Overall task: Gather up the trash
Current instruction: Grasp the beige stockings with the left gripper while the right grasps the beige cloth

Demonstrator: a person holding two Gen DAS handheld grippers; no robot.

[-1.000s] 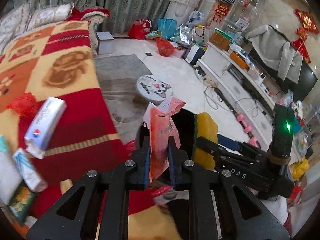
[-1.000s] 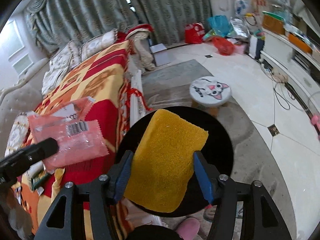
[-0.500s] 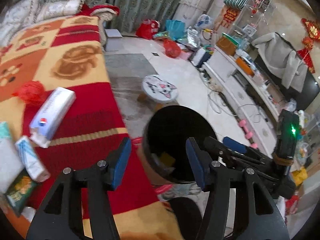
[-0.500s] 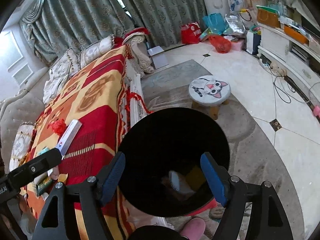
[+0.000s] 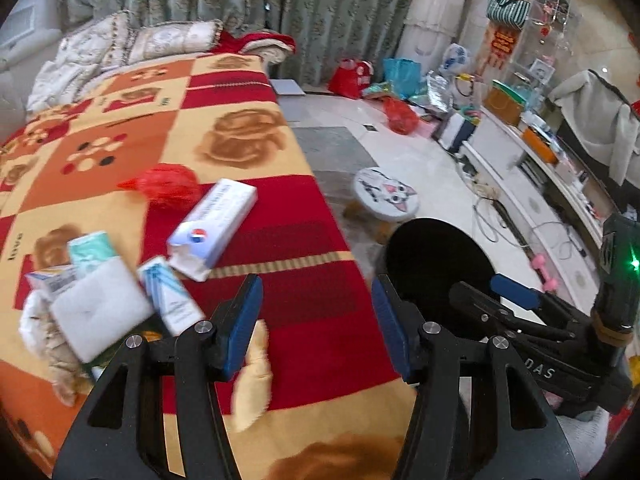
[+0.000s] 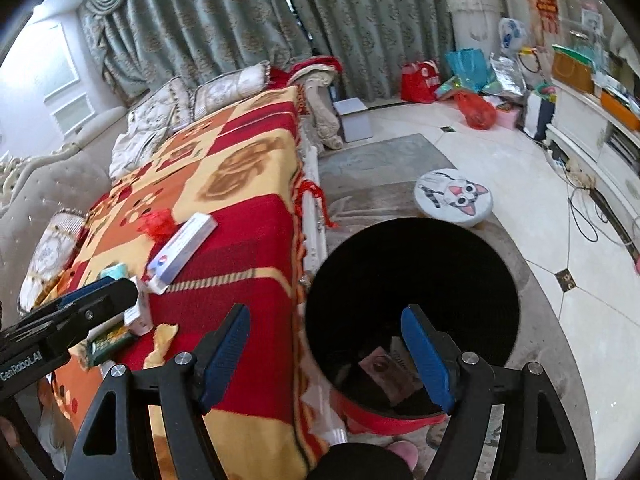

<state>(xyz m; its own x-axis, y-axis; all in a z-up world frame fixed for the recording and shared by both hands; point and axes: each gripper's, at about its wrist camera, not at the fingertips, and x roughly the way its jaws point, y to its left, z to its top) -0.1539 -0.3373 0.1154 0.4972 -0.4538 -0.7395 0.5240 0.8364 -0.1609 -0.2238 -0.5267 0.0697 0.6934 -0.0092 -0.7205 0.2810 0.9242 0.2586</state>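
Trash: 2 pieces went in during the last second. A pink wrapper left the left tongs (image 5: 316, 320) and a yellow sponge left the right tongs (image 6: 326, 354); both tongs now gape wide, holding nothing. Bin (image 6: 500, 264) sits on the floor at the right edge of the blanket (image 5: 312, 248); scraps lie at its bottom. Left tongs have swung back over the blanket. Remaining litter, near left: long white box (image 5: 214, 228), red net ball (image 5: 170, 186), white pad (image 5: 100, 314), small blue-striped carton (image 5: 170, 300), green packet (image 6: 110, 342). Judgement: task partway; the carton looks the closest next pick.
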